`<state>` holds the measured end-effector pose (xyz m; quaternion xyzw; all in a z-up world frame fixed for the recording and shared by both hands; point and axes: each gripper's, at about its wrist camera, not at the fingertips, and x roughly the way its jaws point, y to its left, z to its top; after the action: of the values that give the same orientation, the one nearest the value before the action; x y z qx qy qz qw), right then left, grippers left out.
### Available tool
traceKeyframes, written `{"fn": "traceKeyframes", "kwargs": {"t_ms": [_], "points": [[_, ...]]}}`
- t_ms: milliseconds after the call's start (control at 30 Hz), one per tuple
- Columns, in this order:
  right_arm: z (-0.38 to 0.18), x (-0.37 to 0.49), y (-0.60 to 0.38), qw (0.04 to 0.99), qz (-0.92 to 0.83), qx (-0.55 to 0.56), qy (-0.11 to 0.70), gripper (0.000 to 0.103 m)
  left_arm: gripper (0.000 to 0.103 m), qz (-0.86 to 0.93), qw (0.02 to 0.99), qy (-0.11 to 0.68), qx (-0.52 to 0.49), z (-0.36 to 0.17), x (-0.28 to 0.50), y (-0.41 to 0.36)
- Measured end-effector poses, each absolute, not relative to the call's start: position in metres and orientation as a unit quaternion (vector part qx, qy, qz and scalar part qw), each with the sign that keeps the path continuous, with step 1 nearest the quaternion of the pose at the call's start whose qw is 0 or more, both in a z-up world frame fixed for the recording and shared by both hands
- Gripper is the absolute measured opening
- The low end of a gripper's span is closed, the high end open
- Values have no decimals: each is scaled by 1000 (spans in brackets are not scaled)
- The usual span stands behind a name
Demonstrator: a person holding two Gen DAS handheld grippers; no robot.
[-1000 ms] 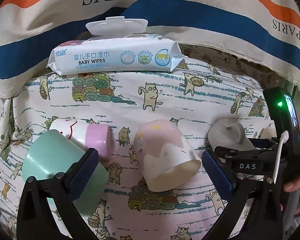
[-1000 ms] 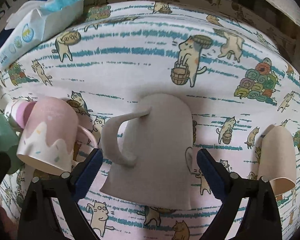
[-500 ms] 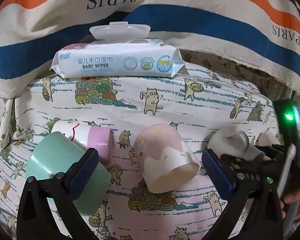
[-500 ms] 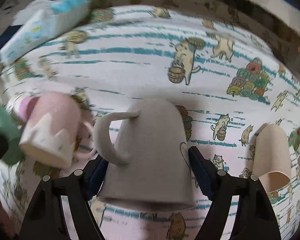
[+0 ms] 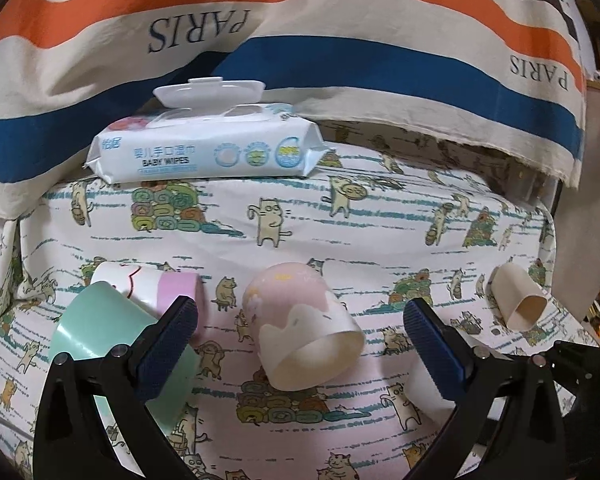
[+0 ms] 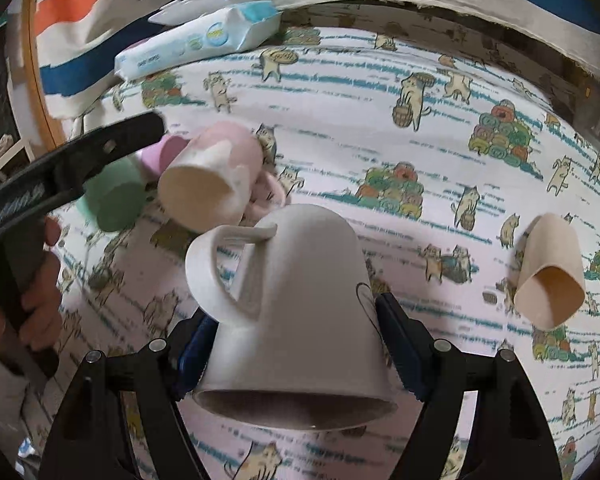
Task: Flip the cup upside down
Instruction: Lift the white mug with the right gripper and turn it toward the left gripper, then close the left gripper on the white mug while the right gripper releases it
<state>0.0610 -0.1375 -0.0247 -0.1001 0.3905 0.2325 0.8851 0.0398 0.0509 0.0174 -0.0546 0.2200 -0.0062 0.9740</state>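
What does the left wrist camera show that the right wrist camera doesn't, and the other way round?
Only the left wrist view shows the left gripper head-on, open and empty, and the "BABY WIPES" print. Only the right wrist view shows the right gripper shut on the grey mug, and the person's hand holding the left gripper's handle. Both show the wipes pack, the pink cup and green cup lying on their sides, the beige cup and the cat-print cloth.
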Motion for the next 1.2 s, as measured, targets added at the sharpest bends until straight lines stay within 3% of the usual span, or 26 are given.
{"fn": "traceKeyframes", "kwargs": {"t_ms": [233, 333, 633, 900, 1200], "points": [[-30, 46, -145, 890, 229, -113, 377, 79, 102, -45, 972, 231, -24, 12, 42, 34], [-31, 39, -147, 887, 229, -120, 382, 90, 102, -79, 968, 238, -21, 13, 46, 29], [-39, 30, -160, 884, 224, -109, 395, 91, 102, -133, 938, 321, 13, 20, 90, -12], [-40, 23, -179, 887, 210, -102, 400, 91, 77, -168, 904, 392, 20, 3, 115, -43], [-36, 27, -208, 891, 176, -90, 410, 91, 71, -173, 900, 399, 23, -1, 110, -37]]}}
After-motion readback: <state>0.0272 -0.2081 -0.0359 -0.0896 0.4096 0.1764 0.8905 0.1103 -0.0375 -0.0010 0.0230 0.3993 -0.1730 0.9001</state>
